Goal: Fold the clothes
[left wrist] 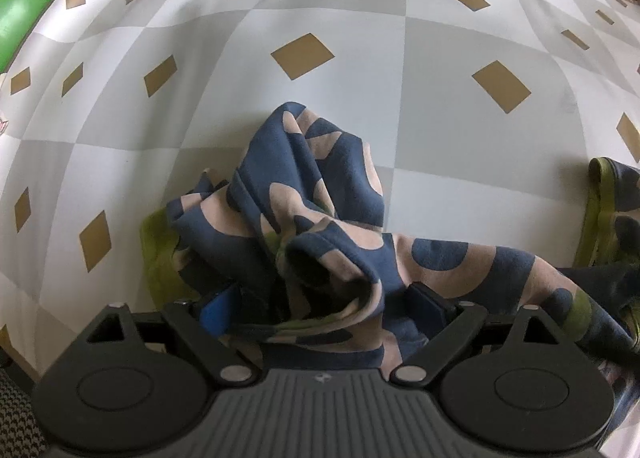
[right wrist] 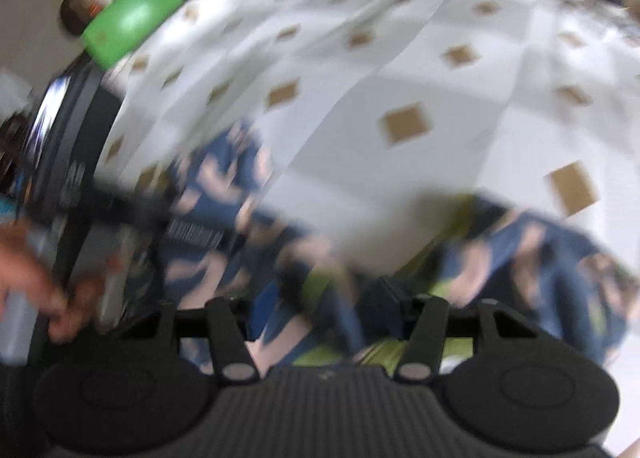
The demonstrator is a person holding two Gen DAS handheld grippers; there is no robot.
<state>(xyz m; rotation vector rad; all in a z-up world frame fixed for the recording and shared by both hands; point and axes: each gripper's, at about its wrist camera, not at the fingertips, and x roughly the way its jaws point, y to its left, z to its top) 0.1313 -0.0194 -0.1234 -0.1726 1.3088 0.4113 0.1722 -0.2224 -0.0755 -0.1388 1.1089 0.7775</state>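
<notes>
One crumpled garment point(left wrist: 320, 194), navy with tan half-circles and lime-green trim, lies heaped on a checked tablecloth point(left wrist: 360, 66) of grey and white squares dotted with tan diamonds. The left gripper point(left wrist: 324, 308) stands wide, cloth bunched between its two fingers. The right gripper point(right wrist: 328, 298) is blurred; its grip cannot be told, though cloth lies between its fingers.

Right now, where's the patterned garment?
Left wrist view: the navy-and-beige garment lies bunched at bottom centre on the checkered tablecloth, between the left gripper fingers.
</notes>
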